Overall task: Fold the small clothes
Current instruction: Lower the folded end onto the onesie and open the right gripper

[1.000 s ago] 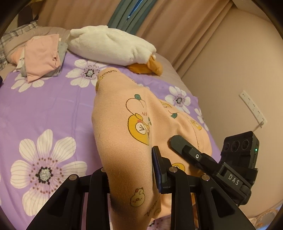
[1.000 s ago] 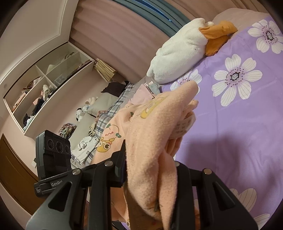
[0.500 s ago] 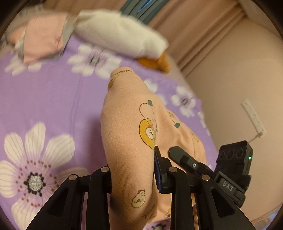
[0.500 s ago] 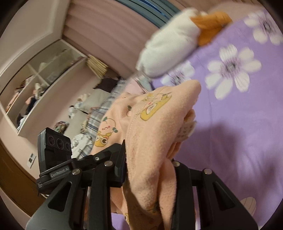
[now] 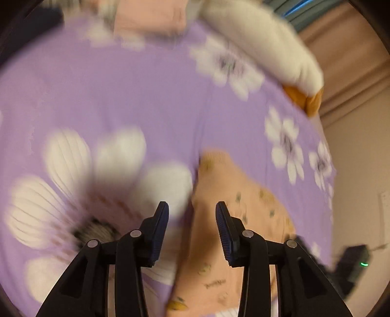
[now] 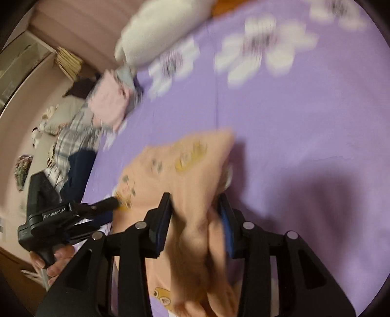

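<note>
A small peach garment (image 5: 234,219) with cartoon prints lies on the purple flowered bedsheet (image 5: 121,97). My left gripper (image 5: 192,219) is open above the garment's left edge, with nothing between its fingers. In the right wrist view the same garment (image 6: 180,170) is bunched between the fingers of my right gripper (image 6: 196,212), which is shut on it. The left gripper (image 6: 107,203) shows at the left of the right wrist view, held by a hand. Both views are blurred by motion.
A white plush duck (image 5: 263,48) lies at the head of the bed. A stack of pink folded clothes (image 5: 148,17) sits at the back; it also shows in the right wrist view (image 6: 109,100). A plaid cloth (image 6: 70,139) and shelves lie left of the bed.
The left gripper has opened and let go of the garment. The garment has come down from mid-air onto the bedsheet. The right gripper still holds it and has moved lower.
</note>
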